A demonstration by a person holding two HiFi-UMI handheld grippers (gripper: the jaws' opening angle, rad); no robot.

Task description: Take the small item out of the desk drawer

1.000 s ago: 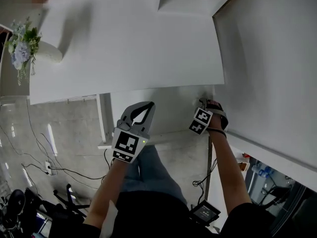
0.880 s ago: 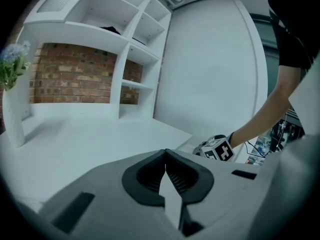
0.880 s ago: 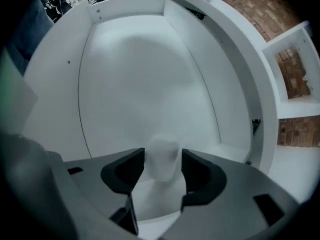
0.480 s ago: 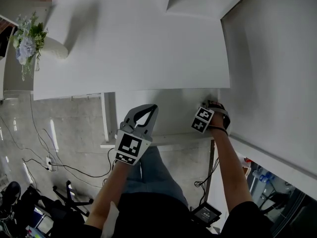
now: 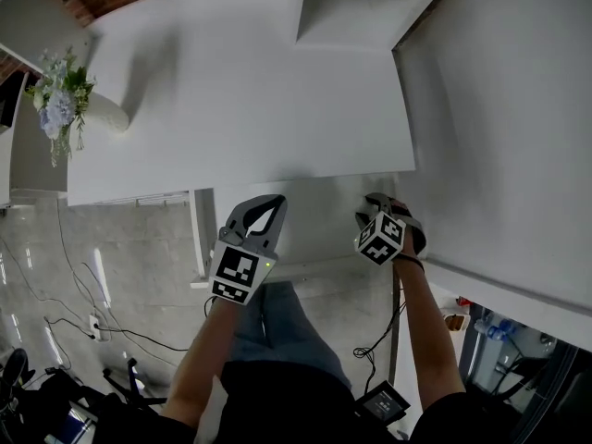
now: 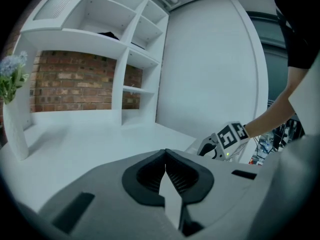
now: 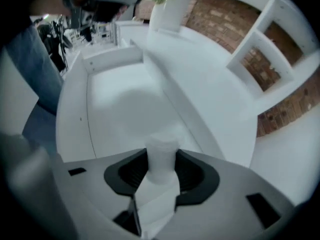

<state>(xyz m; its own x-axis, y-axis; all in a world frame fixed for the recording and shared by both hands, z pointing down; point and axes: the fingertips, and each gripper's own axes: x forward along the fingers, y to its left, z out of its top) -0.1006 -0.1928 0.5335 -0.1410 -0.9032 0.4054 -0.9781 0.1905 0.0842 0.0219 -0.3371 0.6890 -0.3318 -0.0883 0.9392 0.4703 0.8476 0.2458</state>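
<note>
In the head view the right gripper [image 5: 375, 202] is hiding the small cup [image 7: 161, 156] in the drawer [image 5: 314, 225]; its jaws are closing on it. The left gripper [image 5: 268, 202] jaws are touching, empty. Flowers [image 5: 60, 100] are standing on the surface [image 5: 250, 91] at ten o'clock.

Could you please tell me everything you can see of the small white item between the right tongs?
The small white item looks like a little matte plastic cylinder, perhaps a cup or a capped tube; I cannot tell which. It lies along the right tongs, which are closing on it, and the dark pads seem to touch both of its sides. Its far end pokes past the tips, above the open white drawer. No print or marks show.
</note>
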